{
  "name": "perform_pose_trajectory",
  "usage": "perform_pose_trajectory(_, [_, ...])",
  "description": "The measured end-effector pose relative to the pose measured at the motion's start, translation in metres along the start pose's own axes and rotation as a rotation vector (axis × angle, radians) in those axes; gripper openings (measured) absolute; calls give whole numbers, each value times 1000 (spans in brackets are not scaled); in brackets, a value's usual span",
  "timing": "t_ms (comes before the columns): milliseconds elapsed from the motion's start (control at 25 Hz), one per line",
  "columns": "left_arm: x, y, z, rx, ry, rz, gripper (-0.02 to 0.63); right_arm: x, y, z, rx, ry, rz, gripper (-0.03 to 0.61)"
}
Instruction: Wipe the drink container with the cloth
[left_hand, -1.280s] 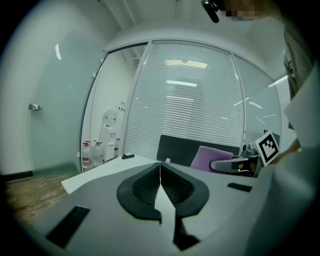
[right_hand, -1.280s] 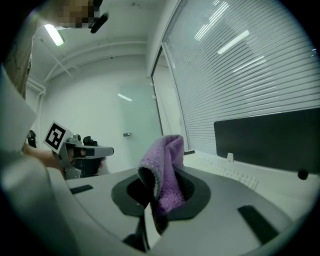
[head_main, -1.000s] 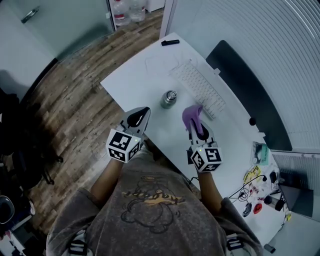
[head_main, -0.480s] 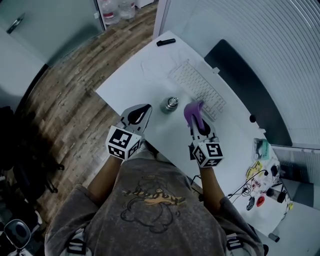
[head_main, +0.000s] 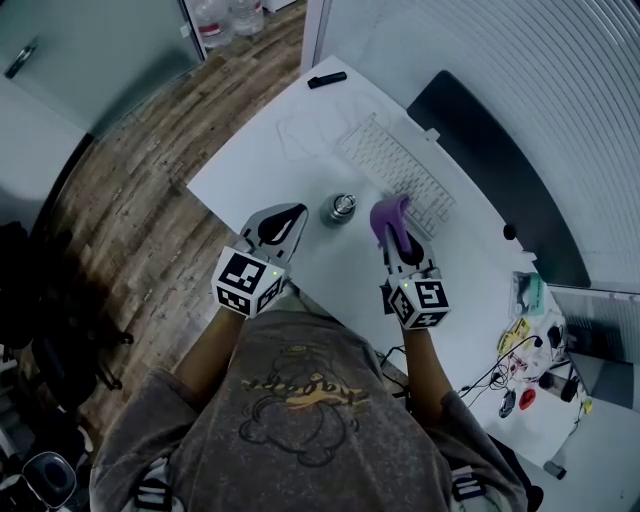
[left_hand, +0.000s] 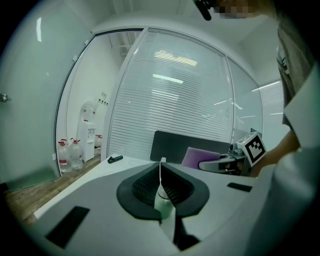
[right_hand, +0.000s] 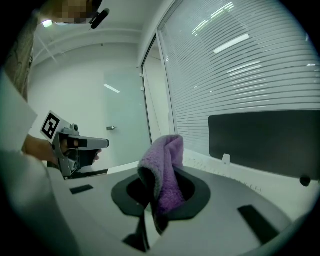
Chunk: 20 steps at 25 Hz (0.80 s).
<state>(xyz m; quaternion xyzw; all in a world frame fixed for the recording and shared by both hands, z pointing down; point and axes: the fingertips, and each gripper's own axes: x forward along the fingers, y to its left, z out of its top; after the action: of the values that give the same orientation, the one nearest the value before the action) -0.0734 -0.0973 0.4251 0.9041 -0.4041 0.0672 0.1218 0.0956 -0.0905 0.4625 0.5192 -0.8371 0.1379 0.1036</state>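
A white desk (head_main: 290, 150) sits at an angle in an office with a wood-plank floor (head_main: 130, 170). A wall of slatted blinds (head_main: 520, 60) runs along the desk's far side. The desk's near left edge drops straight to open floor, and its far corner holds only a black marker (head_main: 327, 79). Large water bottles (head_main: 225, 15) stand on the floor beyond that corner.

The left half of the desktop is bare and gives you free room. To the right lie a pale keyboard (head_main: 400, 180) and a dark screen (head_main: 490, 170) along the blinds. A tangle of cables (head_main: 520, 370) and small items crowds the far right end.

The drink container (head_main: 341, 208), a small metal cylinder, stands upright near the desk's front edge, just in front of the keyboard.

Your left gripper (head_main: 293, 212) hovers over the front edge, to the left of the container and apart from it. Its own view shows the jaws pressed together with nothing between them (left_hand: 160, 172).

Your right gripper (head_main: 398, 245) is clamped on a purple cloth (head_main: 388, 216). The cloth rises in a fold above the jaws (right_hand: 160, 197). It hangs just to the right of the container, with a small gap between them.
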Motion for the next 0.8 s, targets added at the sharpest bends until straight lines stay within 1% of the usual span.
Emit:
perform_pose_trajectory(280, [12, 4, 2, 22, 0, -12, 21, 16, -4, 2, -8, -11, 29, 48])
perform_pose_trajectory(560, [21, 8, 5, 10, -2, -19, 25, 26, -9, 0, 8, -1, 51, 49])
perform_pose_trajectory(600, [24, 7, 4, 6, 2, -29, 34, 27, -11, -1, 12, 0, 52, 49])
perform_pose_trajectory(680, [28, 1, 3, 4, 9, -60, 115, 28, -14, -2, 20, 4, 54, 48])
perform_pose_trajectory(800, [33, -6, 2, 16, 12, -92, 156, 30, -15, -4, 22, 10, 61, 49])
